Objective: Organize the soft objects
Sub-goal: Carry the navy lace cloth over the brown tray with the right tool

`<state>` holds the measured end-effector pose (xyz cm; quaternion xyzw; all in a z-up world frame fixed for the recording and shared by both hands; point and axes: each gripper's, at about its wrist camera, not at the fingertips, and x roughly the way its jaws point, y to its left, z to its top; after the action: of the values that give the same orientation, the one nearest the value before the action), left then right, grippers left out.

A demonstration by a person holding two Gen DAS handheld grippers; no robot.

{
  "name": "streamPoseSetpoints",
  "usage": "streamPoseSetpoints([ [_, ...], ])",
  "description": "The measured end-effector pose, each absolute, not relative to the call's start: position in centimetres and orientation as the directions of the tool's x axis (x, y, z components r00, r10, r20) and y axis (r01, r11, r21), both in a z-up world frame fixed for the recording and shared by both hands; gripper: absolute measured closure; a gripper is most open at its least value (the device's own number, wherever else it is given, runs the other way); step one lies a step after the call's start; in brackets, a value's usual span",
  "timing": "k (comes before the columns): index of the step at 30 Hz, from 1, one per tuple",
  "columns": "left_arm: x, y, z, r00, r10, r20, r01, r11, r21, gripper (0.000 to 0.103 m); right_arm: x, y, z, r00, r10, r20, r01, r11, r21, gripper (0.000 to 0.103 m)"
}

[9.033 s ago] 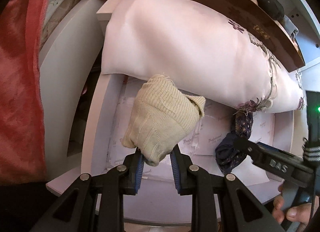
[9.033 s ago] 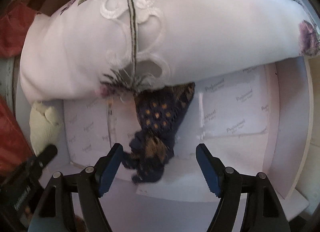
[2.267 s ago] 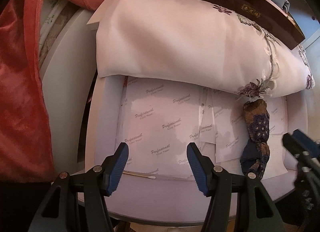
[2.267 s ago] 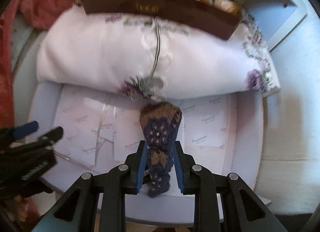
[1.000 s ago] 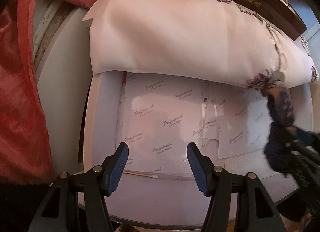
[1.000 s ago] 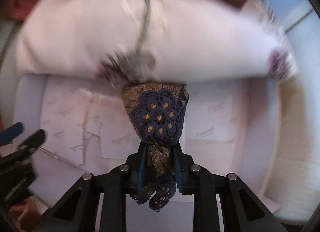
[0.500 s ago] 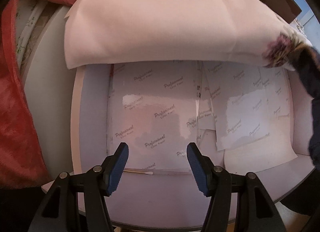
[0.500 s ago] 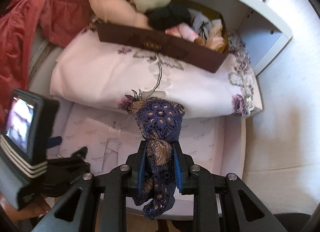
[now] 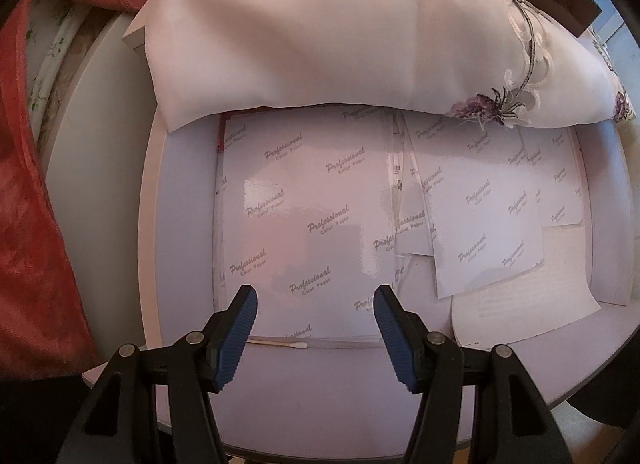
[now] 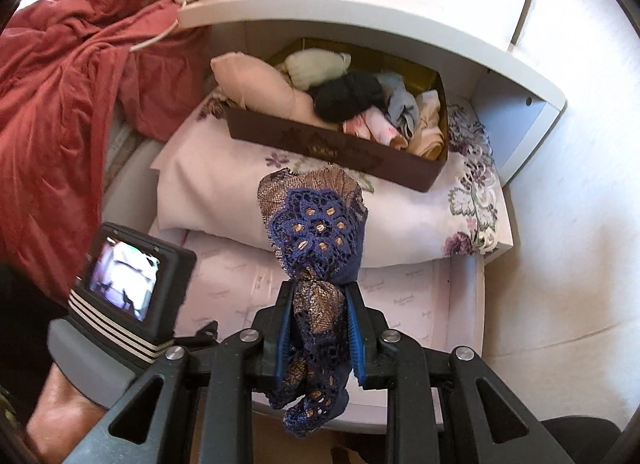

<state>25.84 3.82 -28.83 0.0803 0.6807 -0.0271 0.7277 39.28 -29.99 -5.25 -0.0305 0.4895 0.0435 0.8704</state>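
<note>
My right gripper [image 10: 318,330] is shut on a navy and gold lace garment [image 10: 316,232] and holds it raised above the white shelf [image 10: 464,304]. A brown box [image 10: 332,148] with several rolled soft items, a cream one [image 10: 316,64] and a black one [image 10: 348,96] among them, rests on a folded white embroidered cloth [image 10: 216,184]. My left gripper [image 9: 314,314] is open and empty, low over glossy paper sheets [image 9: 320,200] on the shelf. The same white cloth [image 9: 340,36] lies behind the sheets.
A red blanket [image 10: 60,104] is heaped at the left, also seen in the left wrist view [image 9: 28,224]. A cotton swab [image 9: 280,343] lies by the left fingers. The left device's screen [image 10: 124,272] shows at the left. A white wall [image 10: 568,184] bounds the right.
My right gripper has closed on the lace garment and lifted it back and up from the shelf. The left gripper let go of the cream roll earlier and now hangs open over the paper.
</note>
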Motion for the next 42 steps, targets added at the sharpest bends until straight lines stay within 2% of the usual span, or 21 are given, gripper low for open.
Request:
streamPoseSetpoints([
  [13, 25.6, 3.1, -28.5, 0.071, 0.058, -0.996, 0.158, 0.985, 0.069, 0.041, 39.0, -29.6, -2.8, 0.585, 0.024, -0.811, -0.102, 0.994, -0.044, 0.079],
  [23, 25.7, 2.4, -28.5, 0.064, 0.030, -0.997, 0.166, 0.985, 0.041, 0.042, 39.5, -34.0, -1.2, 0.637, -0.061, -0.768, 0.070, 0.997, -0.021, 0.079],
  [29, 25.6, 1.8, -28.6, 0.059, 0.019, -0.998, 0.170, 0.985, 0.029, 0.042, 42.1, -37.3, -1.6, 0.620, -0.072, -0.781, 0.151, 0.988, 0.028, 0.079],
  [35, 25.5, 1.5, -28.8, 0.053, 0.018, -0.998, 0.171, 0.985, 0.027, 0.042, 46.3, -38.3, -2.9, 0.605, -0.011, -0.796, 0.134, 0.987, 0.089, 0.079],
  [42, 25.8, 1.8, -29.5, 0.040, 0.012, -0.999, 0.168, 0.986, 0.019, 0.042, 51.7, -38.6, -4.1, 0.605, -0.007, -0.796, 0.127, 0.988, 0.088, 0.079],
])
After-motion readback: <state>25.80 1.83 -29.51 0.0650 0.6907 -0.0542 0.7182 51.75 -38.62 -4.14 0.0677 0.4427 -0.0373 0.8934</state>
